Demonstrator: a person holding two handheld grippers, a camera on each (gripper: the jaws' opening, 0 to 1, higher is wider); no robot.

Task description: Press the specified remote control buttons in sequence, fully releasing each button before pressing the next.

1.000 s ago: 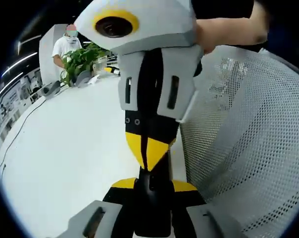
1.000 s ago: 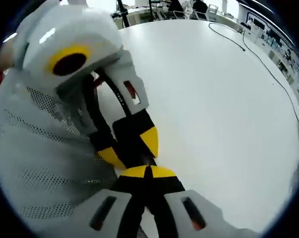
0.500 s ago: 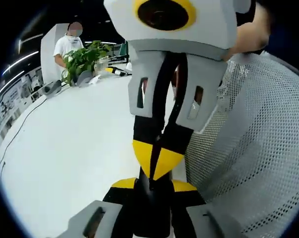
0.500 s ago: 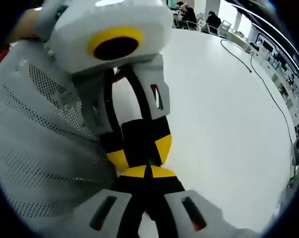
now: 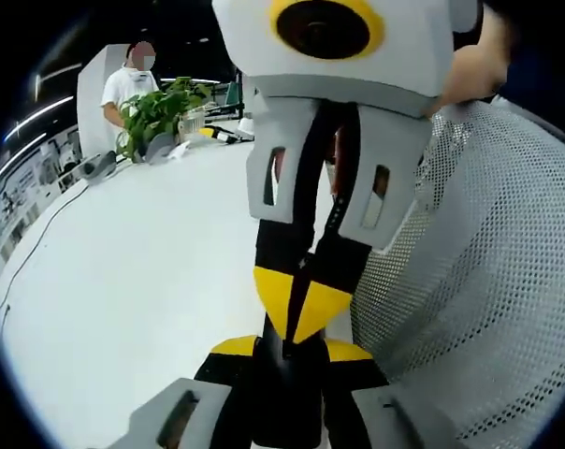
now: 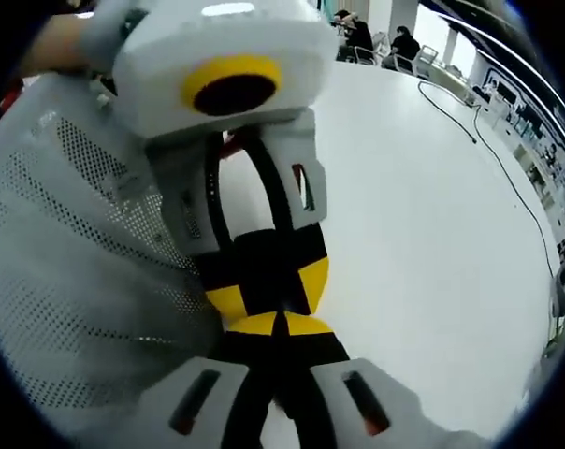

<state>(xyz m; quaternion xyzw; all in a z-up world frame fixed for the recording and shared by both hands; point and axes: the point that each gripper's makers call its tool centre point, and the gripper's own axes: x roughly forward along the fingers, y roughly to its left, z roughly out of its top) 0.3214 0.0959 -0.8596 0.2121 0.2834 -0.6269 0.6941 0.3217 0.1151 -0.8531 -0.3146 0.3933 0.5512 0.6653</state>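
My left gripper (image 5: 282,344) rises from the bottom of the left gripper view, its yellow-tipped black jaws shut with nothing seen between them. My right gripper (image 5: 296,313) hangs down from the top, also shut, tip to tip with the left one over the white table (image 5: 123,299). In the right gripper view the right gripper (image 6: 279,327) stands at the bottom and the left gripper (image 6: 267,301) meets it from above, their yellow tips touching or nearly so. A hand (image 5: 470,65) holds the right gripper's body.
A white mesh chair back (image 5: 470,281) stands close beside both grippers, also the chair back (image 6: 67,281) at left. A potted plant (image 5: 156,108) and a person (image 5: 123,84) are at the table's far end. A black cable (image 6: 493,122) runs along the table (image 6: 423,234).
The two grippers have swung from a slanted meeting to nearly in line, tip against tip. Each one's body has risen higher in the other's view. Both stay shut.
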